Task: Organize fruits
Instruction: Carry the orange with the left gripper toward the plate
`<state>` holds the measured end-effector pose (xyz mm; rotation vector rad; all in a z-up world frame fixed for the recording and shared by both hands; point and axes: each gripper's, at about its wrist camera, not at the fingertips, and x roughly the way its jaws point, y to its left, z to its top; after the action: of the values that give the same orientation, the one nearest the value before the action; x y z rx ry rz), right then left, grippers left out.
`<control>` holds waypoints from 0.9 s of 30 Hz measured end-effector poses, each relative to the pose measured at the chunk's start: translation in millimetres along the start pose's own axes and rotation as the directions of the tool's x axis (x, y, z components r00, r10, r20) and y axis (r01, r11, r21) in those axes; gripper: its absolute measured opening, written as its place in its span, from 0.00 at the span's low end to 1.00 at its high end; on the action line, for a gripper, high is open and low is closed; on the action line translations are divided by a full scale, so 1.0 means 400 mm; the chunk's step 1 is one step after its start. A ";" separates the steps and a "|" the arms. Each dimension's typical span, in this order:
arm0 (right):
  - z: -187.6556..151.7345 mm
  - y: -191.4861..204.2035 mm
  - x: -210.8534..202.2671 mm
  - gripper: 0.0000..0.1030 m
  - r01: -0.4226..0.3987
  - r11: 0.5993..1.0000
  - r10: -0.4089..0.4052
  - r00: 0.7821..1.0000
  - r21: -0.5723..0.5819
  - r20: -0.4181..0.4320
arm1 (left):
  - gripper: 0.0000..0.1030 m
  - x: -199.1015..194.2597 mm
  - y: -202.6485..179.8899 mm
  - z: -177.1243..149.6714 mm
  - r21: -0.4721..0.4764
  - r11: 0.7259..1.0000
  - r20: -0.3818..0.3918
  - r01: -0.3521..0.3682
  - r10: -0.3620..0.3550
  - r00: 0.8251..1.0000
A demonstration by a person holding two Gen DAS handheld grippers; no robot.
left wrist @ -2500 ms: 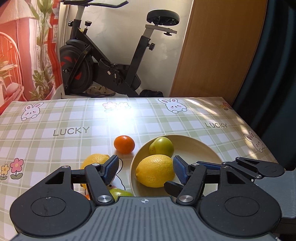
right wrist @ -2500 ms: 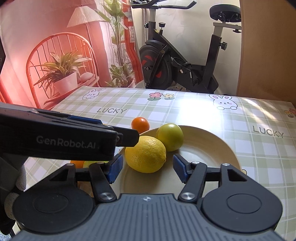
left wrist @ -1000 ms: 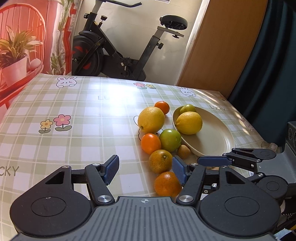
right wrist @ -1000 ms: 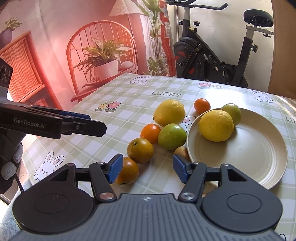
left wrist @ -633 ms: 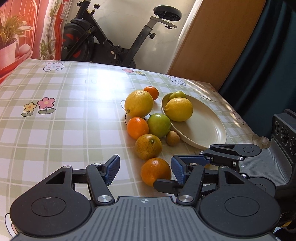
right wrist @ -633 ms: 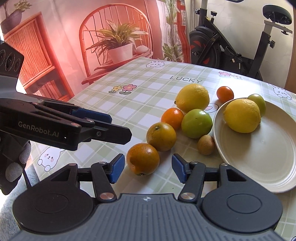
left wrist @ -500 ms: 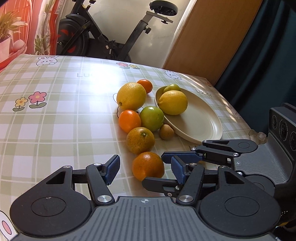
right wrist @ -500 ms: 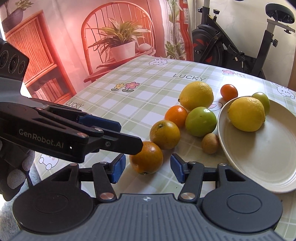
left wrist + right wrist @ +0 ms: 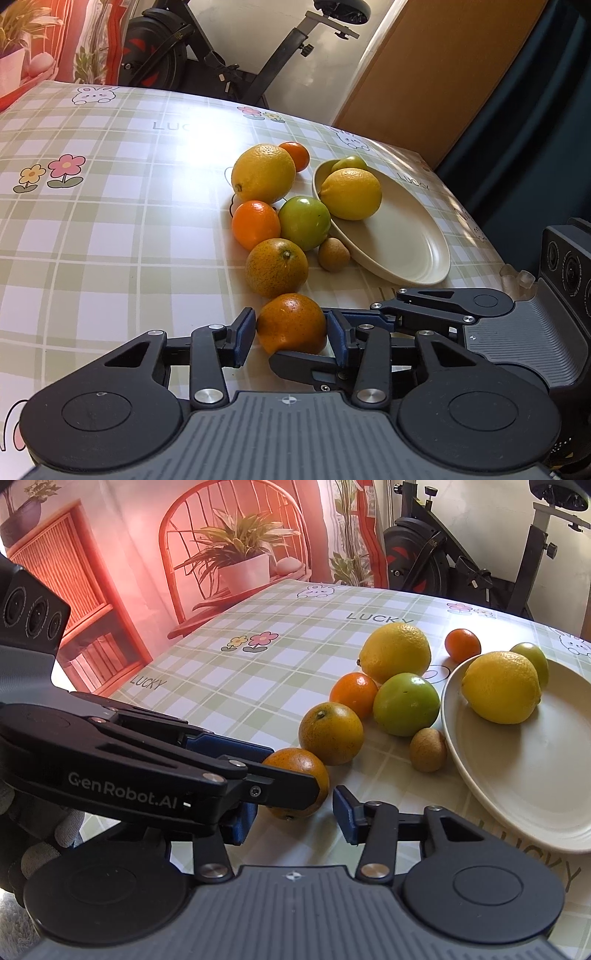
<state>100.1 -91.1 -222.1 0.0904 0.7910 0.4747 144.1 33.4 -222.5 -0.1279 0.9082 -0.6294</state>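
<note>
"Orange round fruit (image 9: 291, 323) nearest you: position?"

"On the green-checked plastic tablecloth (image 9: 110, 229), at the near end of the fruit row, well apart from the cream oval plate (image 9: 406, 254) to the right. My left tongs (image 9: 291, 336) straddle it, jaws closing. Both blue pads (image 9: 244, 334) look to be against its skin."

"Right tongs?"

"My right tongs (image 9: 292, 819) reach in from the right, jaws also closing, the same fruit between the fingers. A sliver of gap shows at the right-hand pad. The other pad is hidden behind the left tongs' finger, so I record no grip there."

"Plate contents?"

"One yellow lemon (image 9: 351, 194), with one small green fruit (image 9: 350, 161) just behind it. On the cloth just beside the plate's left rim lie a larger green round fruit (image 9: 304, 221) and a small brown fruit (image 9: 333, 254). A speckled orange (image 9: 277, 267) lies just beyond the gripped one."
</note>
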 end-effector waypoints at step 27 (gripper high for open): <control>0.016 -0.092 -0.125 0.44 0.068 0.995 -0.078 0.988 0.073 0.133 | 0.44 0.063 -0.186 0.113 0.108 0.994 0.031 -0.001 -0.002 1.000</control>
<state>88.1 -145.4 -193.6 0.1547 0.6748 0.3682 156.5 -48.3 -185.0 -0.0408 0.8427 -0.6743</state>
